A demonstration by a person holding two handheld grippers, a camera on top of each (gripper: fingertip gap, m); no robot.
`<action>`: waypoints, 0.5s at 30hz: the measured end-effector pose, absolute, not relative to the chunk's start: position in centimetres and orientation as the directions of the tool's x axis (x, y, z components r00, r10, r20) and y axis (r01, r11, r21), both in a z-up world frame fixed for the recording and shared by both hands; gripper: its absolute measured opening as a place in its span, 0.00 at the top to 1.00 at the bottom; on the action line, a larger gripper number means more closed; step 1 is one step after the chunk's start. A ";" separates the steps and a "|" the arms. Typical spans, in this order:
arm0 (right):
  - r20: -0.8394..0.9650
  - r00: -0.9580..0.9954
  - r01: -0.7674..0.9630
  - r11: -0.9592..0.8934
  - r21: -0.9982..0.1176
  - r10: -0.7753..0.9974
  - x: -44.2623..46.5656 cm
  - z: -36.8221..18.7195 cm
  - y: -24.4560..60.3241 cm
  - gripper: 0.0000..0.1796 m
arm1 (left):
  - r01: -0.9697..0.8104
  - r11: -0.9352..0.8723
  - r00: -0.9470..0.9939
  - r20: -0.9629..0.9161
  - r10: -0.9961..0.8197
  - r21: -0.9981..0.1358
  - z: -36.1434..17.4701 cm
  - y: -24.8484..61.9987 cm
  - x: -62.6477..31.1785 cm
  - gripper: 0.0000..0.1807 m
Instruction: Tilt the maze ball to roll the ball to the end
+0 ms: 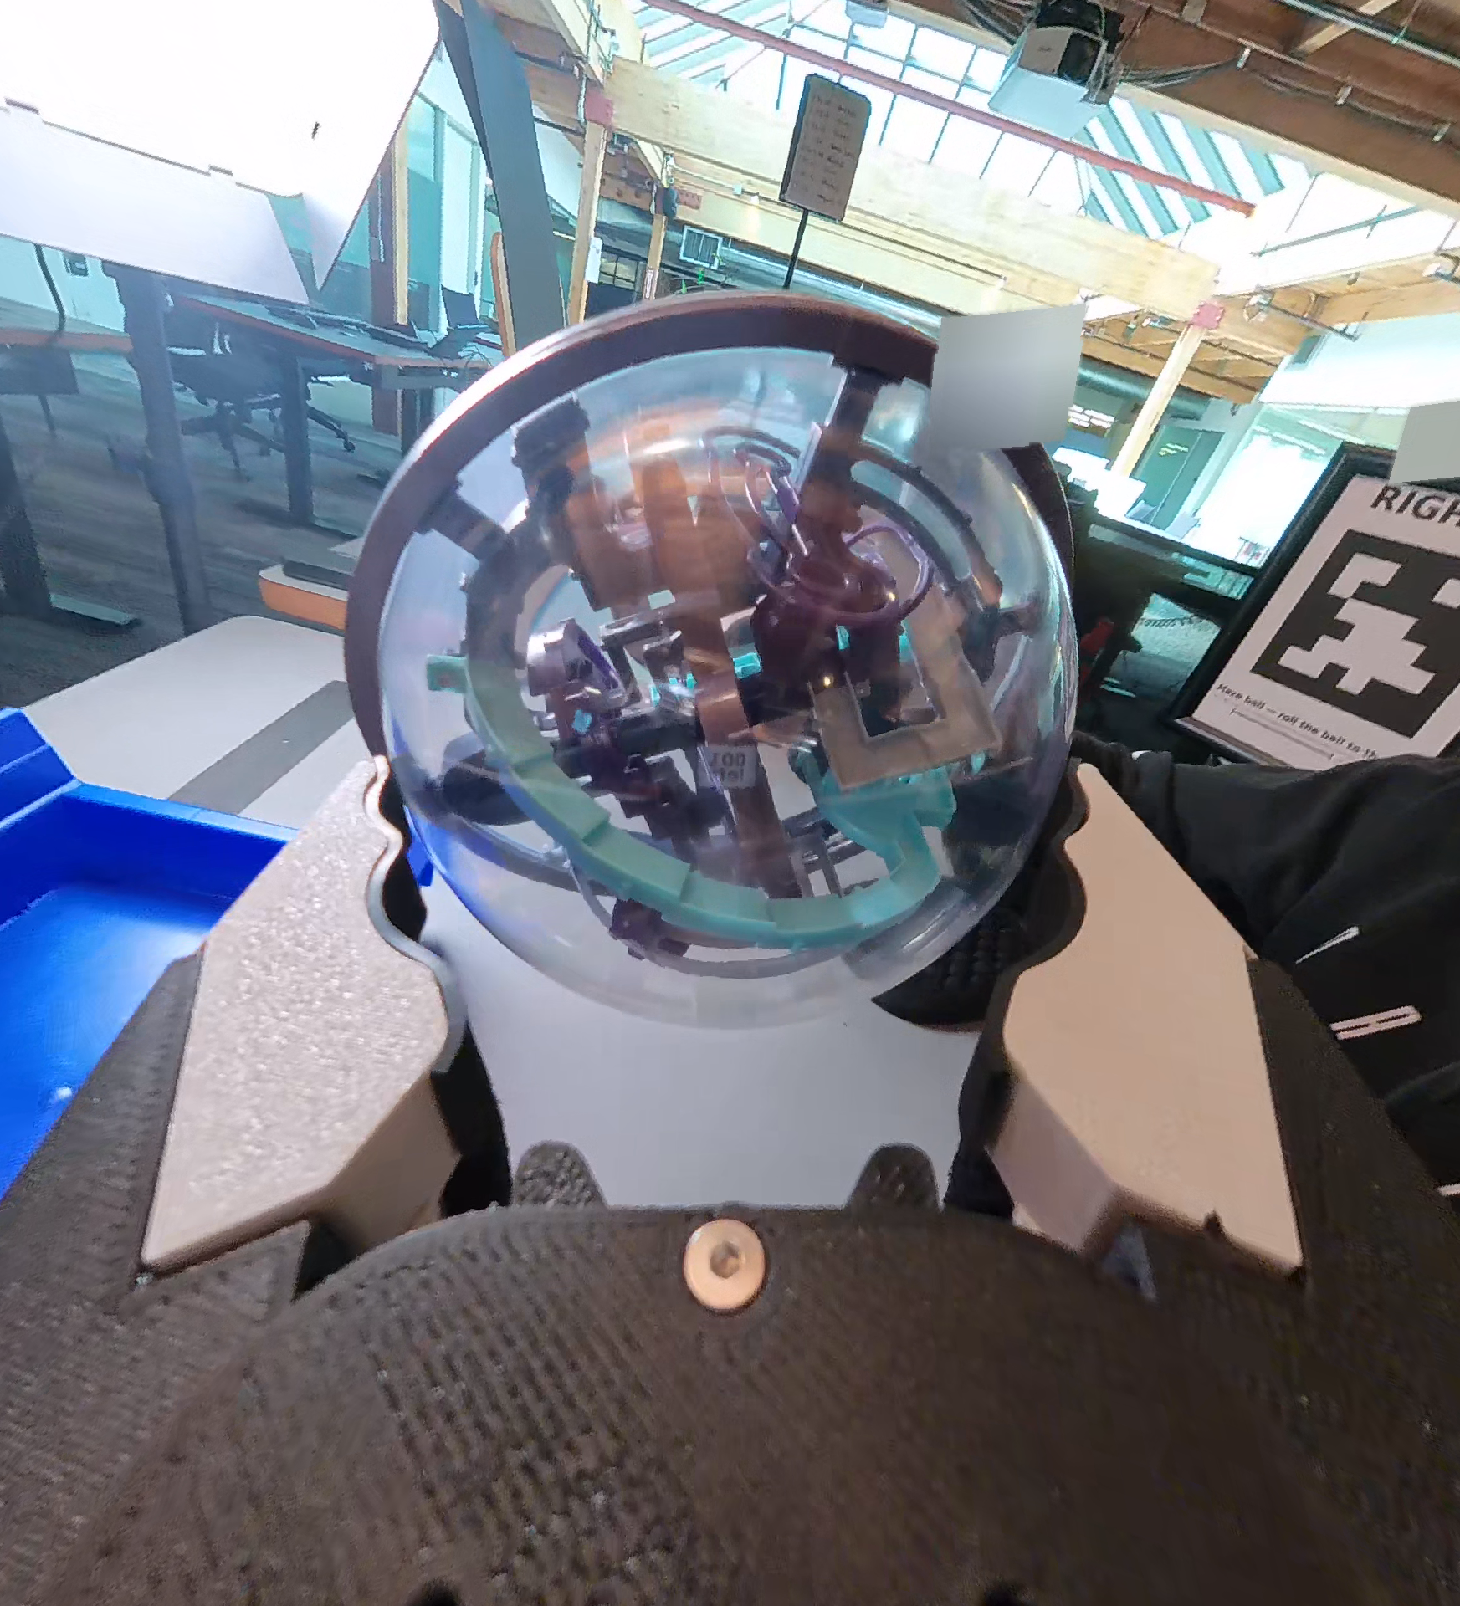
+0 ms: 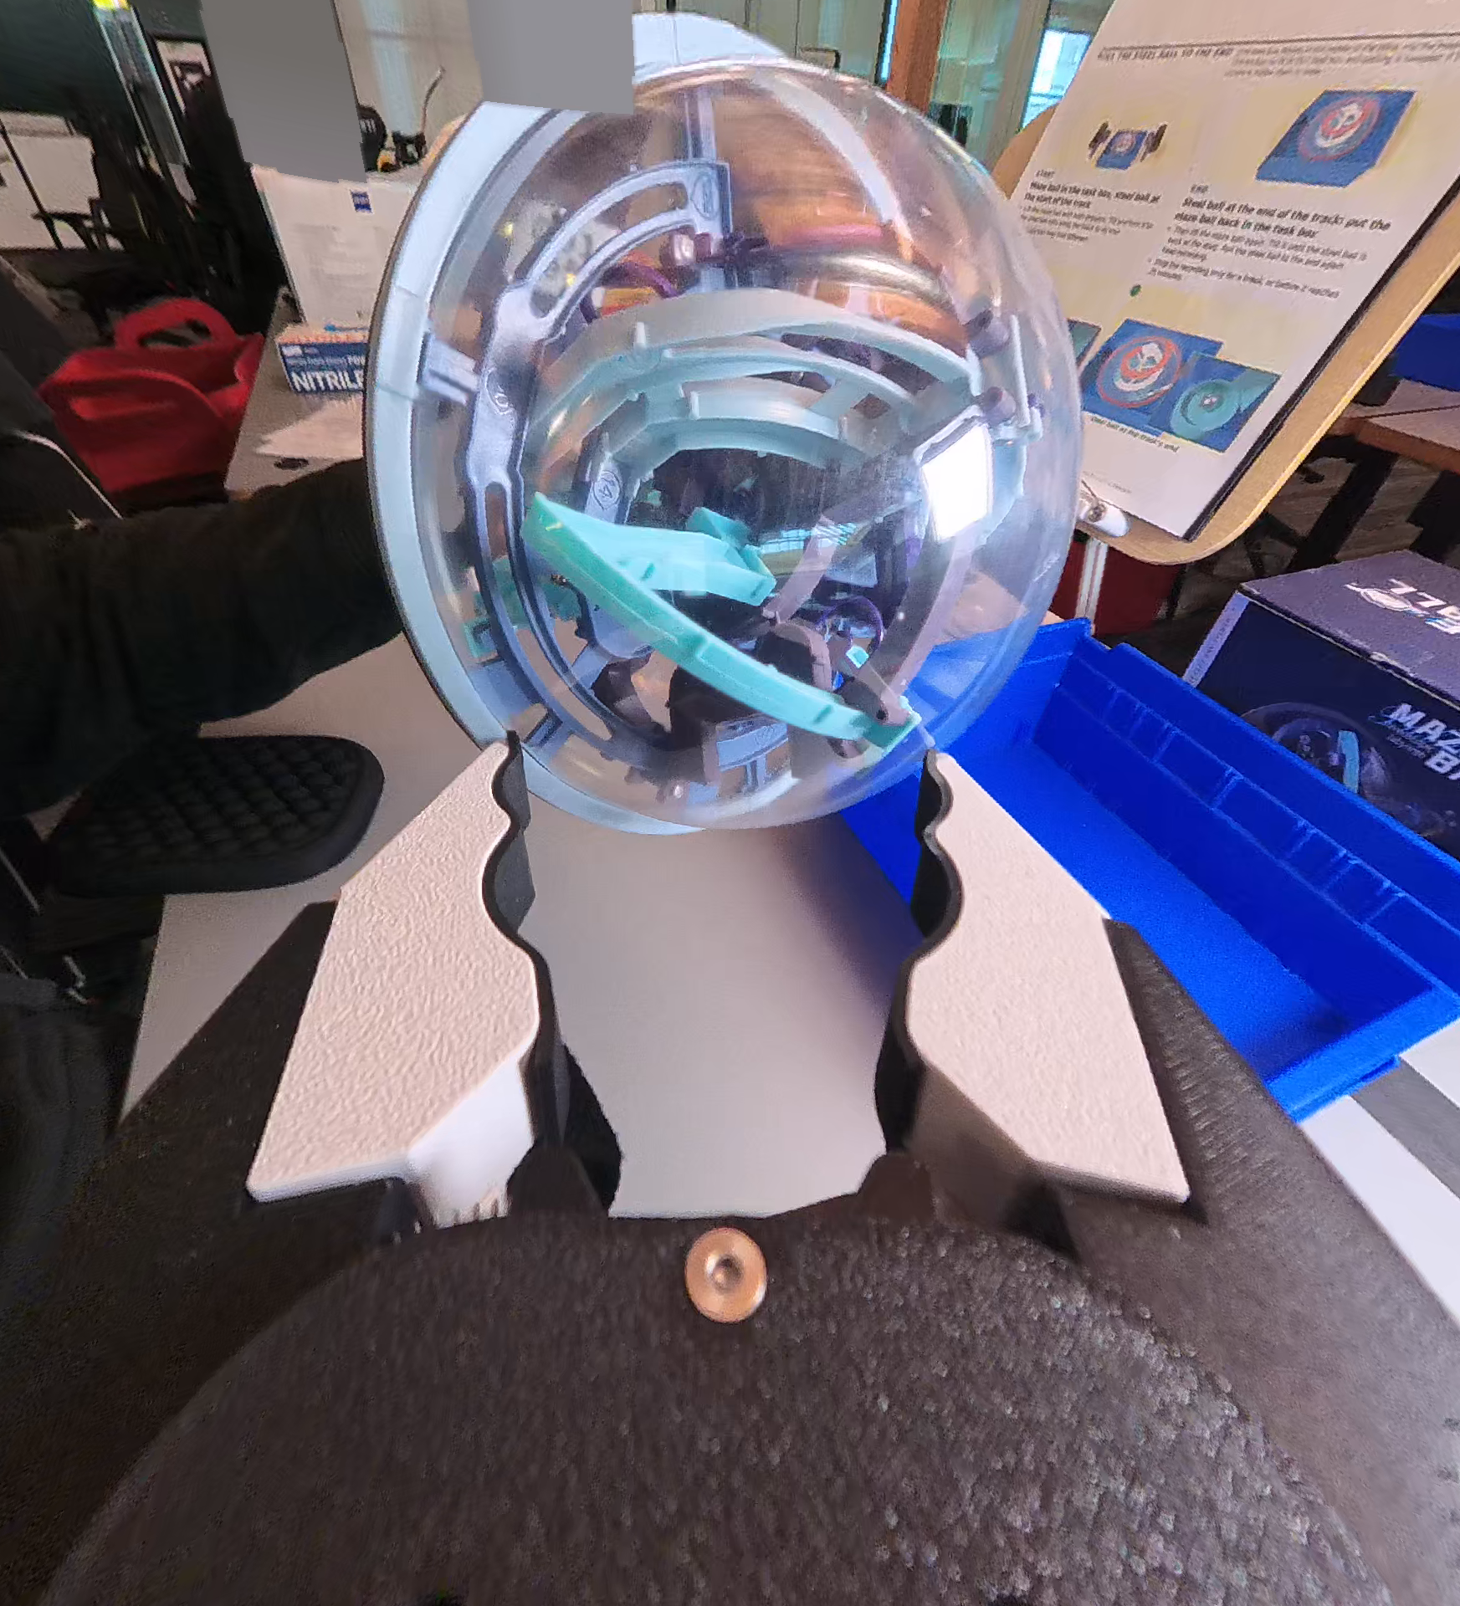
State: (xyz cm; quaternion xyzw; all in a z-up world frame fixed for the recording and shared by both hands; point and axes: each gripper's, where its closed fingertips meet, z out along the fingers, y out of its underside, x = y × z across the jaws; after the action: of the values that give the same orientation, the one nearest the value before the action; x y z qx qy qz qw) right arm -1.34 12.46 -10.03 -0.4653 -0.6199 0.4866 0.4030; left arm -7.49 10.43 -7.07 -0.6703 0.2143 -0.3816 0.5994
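Left wrist view: both hand-held grippers (image 1: 730, 782) (image 2: 722, 756), spread wide, cradle the maze ball (image 1: 709, 660).

Writing stands on the marker sign (image 1: 1404, 626), instruction board (image 2: 1230, 261), dark box (image 2: 1404, 695), small carton (image 2: 322, 361)

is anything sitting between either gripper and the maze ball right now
Nothing visible does. The maze ball sits directly between the left gripper fingertips, and the right gripper meets its lower shell too. It is lifted above the blue bin.
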 end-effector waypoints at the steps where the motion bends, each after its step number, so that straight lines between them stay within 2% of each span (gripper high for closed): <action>1: 0.035 -0.241 0.178 0.079 -0.981 0.970 -1.3 -9.8 12.4 0.51 | 0.181 -0.206 0.610 0.274 -0.744 -0.962 -7.0 10.4 -7.5 0.21; 7: 0.021 -0.242 0.125 0.053 -0.991 0.970 -0.6 -9.0 12.2 0.51 | 0.224 -0.249 0.573 0.334 -0.748 -0.942 -7.2 10.1 -7.0 0.21; 15: -0.011 -0.246 0.133 0.023 -0.991 0.969 -0.4 -11.1 11.6 0.51 | 0.178 -0.276 0.602 0.326 -0.729 -0.945 -8.3 9.7 -6.6 0.21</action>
State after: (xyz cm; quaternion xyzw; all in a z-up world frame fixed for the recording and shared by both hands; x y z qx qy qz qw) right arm -0.40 11.56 -11.06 -0.4655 -0.5923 0.5215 0.4007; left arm -6.59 9.67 -8.28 -0.6919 0.1991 -0.3991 0.5678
